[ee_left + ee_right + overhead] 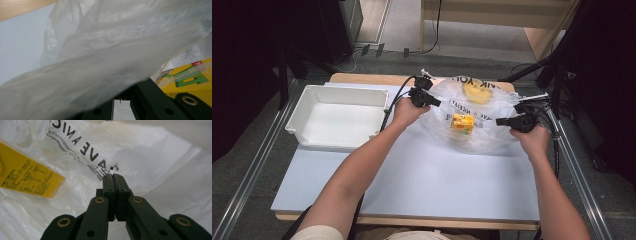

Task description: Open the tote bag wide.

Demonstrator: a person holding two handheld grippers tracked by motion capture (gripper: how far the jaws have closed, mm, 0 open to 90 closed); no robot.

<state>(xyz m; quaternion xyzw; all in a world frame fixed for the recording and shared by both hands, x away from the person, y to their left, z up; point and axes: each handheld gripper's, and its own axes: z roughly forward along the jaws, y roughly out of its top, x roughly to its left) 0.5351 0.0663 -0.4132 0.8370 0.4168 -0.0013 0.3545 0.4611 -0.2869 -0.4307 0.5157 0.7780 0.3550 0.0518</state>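
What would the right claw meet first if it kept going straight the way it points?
Probably the thin white printed plastic bag right at the right claw tips; the yellow carton lies off to one side.

Plastic bag [105, 65] drapes over the left gripper [117, 100], hiding its jaws.

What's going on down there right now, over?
Both grippers, left and right, shut at the plastic bag's edges. Yellow carton inside. White tub sits left, nothing blocking.
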